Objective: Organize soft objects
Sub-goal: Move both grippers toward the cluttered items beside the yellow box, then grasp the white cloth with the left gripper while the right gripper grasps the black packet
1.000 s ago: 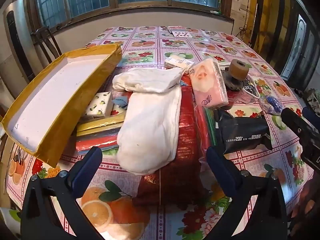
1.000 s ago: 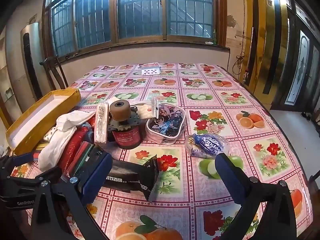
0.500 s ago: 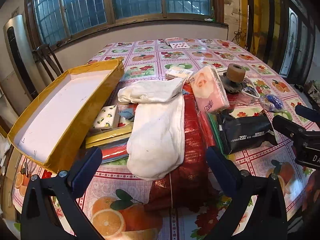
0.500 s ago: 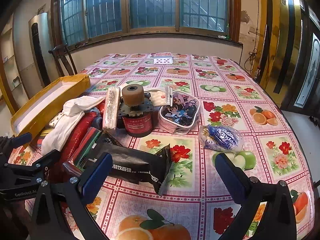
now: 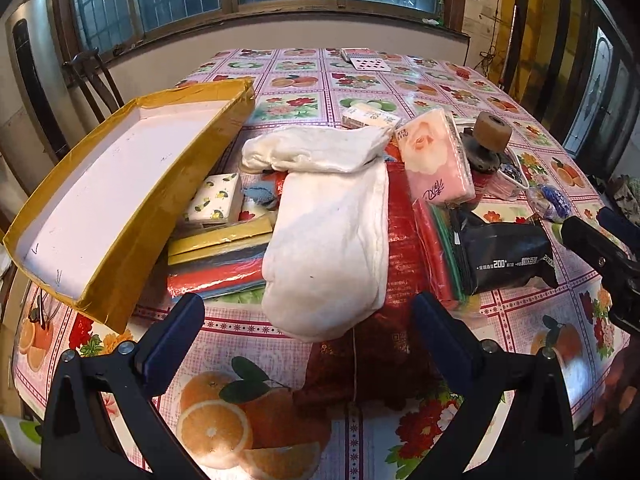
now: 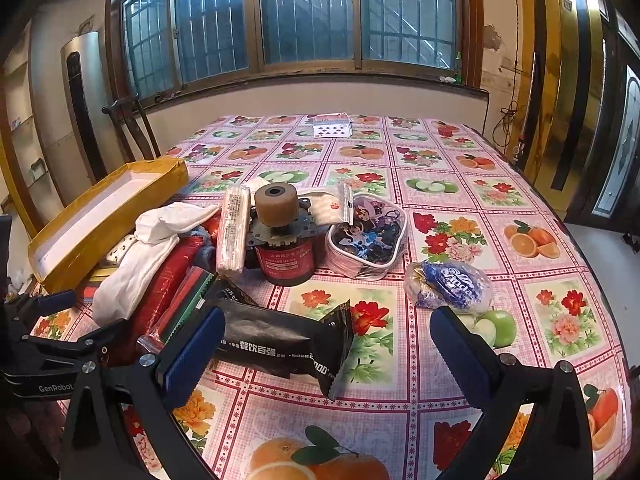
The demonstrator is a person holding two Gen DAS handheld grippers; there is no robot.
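Note:
A white cloth (image 5: 328,240) lies draped over a red plastic bundle (image 5: 400,248) in the middle of the heap on the fruit-print table; it shows in the right wrist view as the white cloth (image 6: 136,256). A pink tissue pack (image 5: 436,160) leans behind it, and a small lemon-print tissue pack (image 5: 216,200) lies to its left. My left gripper (image 5: 306,332) hovers open just in front of the cloth's near end, holding nothing. My right gripper (image 6: 320,344) stands open over the black pouch (image 6: 280,340), with nothing in its fingers.
An empty yellow box lid (image 5: 104,200) tilts at the left. A red motor with a brown roller (image 6: 280,236), a clear cartoon pouch (image 6: 368,236) and a blue candy bag (image 6: 452,288) sit on the table (image 6: 440,168). Playing cards (image 6: 332,128) lie far back. A chair (image 6: 132,128) stands at left.
Both grippers have drawn back and risen a little, so more of the table and window shows. Nothing on the table has moved, and both grippers stay open.

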